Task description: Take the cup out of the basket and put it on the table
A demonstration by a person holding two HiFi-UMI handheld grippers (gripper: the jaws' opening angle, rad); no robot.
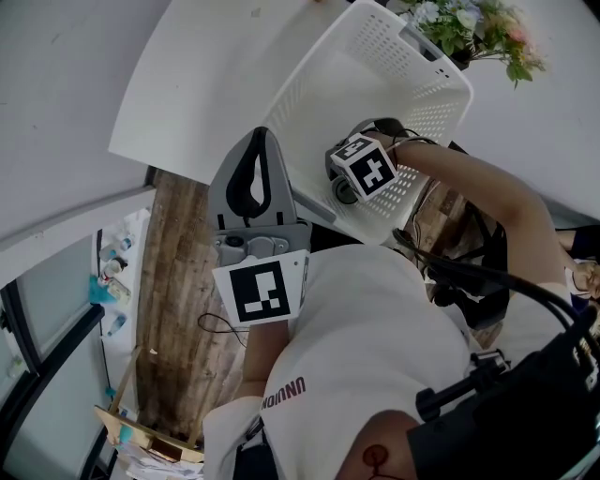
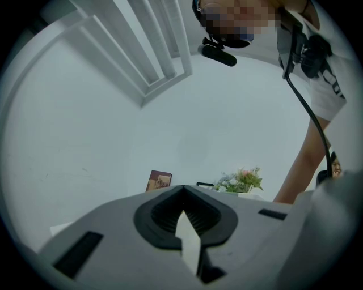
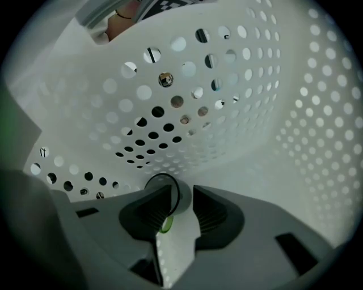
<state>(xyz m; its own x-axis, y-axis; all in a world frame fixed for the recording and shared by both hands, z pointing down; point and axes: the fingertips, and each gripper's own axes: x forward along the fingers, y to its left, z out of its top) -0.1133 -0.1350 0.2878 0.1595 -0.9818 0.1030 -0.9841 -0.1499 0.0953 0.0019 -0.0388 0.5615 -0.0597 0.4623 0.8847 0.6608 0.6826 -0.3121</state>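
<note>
Cup (image 3: 180, 199): lies low inside the basket (image 3: 272, 102), close to where the perforated side wall meets the floor. Its dark rim is turned towards the right gripper view's left. It is pale or clear, and a green patch shows just below it between the pads.

Right gripper (image 3: 182, 188): inside the basket, closed on the cup at the fingertips. One pad sits at the mouth, overlapped by the rim line, and the other lies against the outside of the cup. A narrow gap stays between the pads below the cup, with the basket floor showing through it. In the head view its marker cube (image 1: 364, 169) sits over the basket's near end, and the person's forearm (image 1: 469, 187) reaches in from the basket's right.

Basket (image 1: 328, 84): white, perforated, at the near part of the white table (image 1: 206, 84).

Left gripper (image 1: 262, 133): outside the basket, just beside its left wall and above the table edge. Its jaws are closed tip to tip (image 2: 182, 191) with nothing between them.

Surroundings: flowers (image 1: 469, 23) stand just beyond the basket's far right corner. A small brown picture (image 2: 159, 180) stands left of the flowers in the left gripper view. Wooden floor (image 1: 178, 281) lies below and left of the basket.
</note>
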